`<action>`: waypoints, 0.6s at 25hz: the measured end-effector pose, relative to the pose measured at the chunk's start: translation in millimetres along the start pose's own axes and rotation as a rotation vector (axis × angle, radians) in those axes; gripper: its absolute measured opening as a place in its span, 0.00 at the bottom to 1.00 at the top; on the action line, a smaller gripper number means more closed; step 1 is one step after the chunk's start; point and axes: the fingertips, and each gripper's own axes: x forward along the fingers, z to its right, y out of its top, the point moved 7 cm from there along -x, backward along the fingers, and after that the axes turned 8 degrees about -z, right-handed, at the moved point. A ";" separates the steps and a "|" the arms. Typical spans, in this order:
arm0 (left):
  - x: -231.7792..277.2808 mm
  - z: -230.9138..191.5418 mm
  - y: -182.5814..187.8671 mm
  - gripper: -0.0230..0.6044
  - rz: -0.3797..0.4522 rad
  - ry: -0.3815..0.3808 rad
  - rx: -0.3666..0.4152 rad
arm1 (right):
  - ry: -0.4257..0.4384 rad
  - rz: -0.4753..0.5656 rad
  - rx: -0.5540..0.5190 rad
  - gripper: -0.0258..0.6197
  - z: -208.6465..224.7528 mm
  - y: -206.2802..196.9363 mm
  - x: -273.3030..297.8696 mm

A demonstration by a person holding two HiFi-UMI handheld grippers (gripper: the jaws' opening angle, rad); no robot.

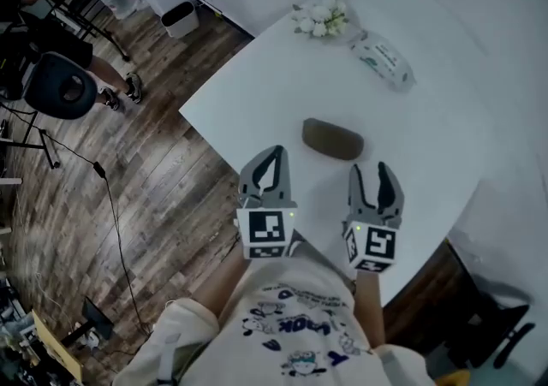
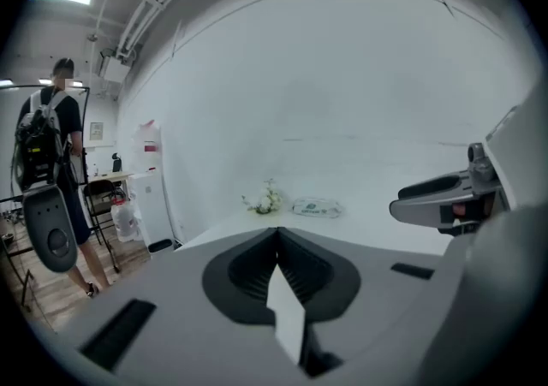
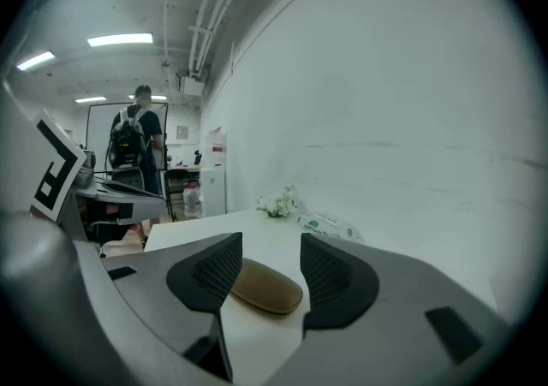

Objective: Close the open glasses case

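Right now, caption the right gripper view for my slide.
Open right tool lined up on the brown glasses case lying shut on the white table, flowers behind.

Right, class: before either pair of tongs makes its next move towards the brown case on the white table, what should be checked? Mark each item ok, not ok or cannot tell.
1. Lid of the brown oval glasses case: looks down, with no gap visible. Ok.
2. Catch fully clicked shut: cannot tell.
3. The right tongs: open, nothing between the pads, the case straight ahead. Ok.
4. The left tongs: shut and empty, so not ready to grip. Not ok if a grip is needed.
5. The case's footing: flat on the white table, clear of the edge. Ok.
6. Clutter: the white flowers and the plastic packet lie well beyond the case. Ok.
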 end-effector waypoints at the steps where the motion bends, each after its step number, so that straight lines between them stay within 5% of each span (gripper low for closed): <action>1: 12.7 -5.6 -1.0 0.04 -0.023 -0.024 0.016 | 0.004 -0.031 -0.008 0.35 -0.7 0.0 10.6; 7: 81.9 -19.7 -18.0 0.04 -0.141 -0.237 0.146 | 0.114 -0.255 -0.081 0.46 -15.8 -5.2 67.6; 15: 145.8 -22.3 -43.5 0.04 -0.277 -0.474 0.370 | 0.283 -0.463 -0.322 0.56 -22.8 -20.4 122.1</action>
